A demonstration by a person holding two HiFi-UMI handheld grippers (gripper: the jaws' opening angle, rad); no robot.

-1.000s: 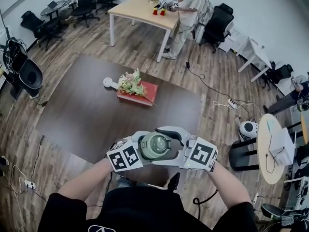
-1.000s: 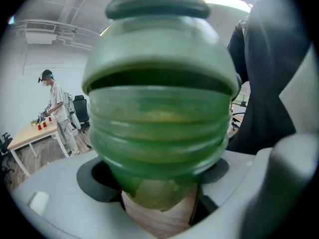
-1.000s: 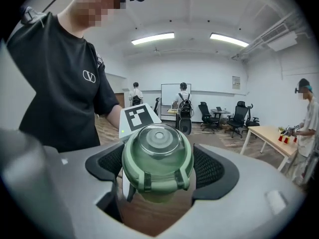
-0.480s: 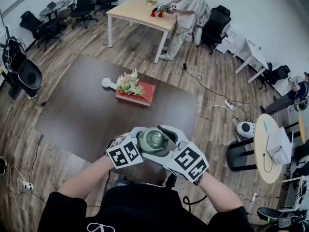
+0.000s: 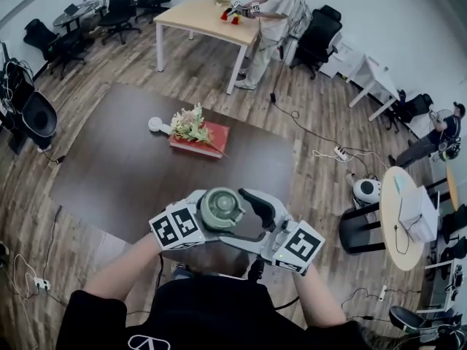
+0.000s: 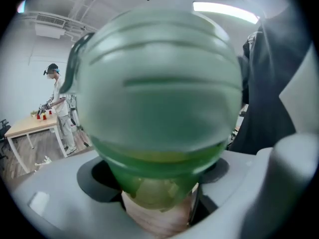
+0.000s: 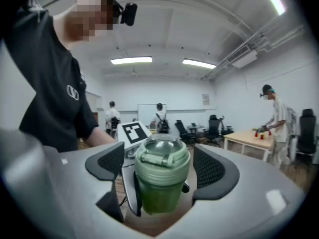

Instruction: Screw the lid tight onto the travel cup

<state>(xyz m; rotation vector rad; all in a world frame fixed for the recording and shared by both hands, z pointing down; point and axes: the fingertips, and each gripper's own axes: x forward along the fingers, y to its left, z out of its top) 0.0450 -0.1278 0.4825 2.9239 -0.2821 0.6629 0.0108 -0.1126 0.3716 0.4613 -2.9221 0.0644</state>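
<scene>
I hold a green translucent travel cup upright over the near edge of the dark table. Its domed lid faces up at me. My left gripper is shut on the cup's body, which fills the left gripper view. My right gripper comes in level from the right. Its meshed pads sit close against either side of the lid. In the head view the right gripper has one finger behind the lid and one in front. The lid sits straight on the cup.
A red book with a flower bunch and a small white object lie on the dark table's far side. Beyond stand a light wooden table, a person and office chairs. A round white table is at the right.
My right gripper swung clockwise around the lid, toward my body, then came back out to the right. The cup and left gripper drifted slightly left and away from me.
</scene>
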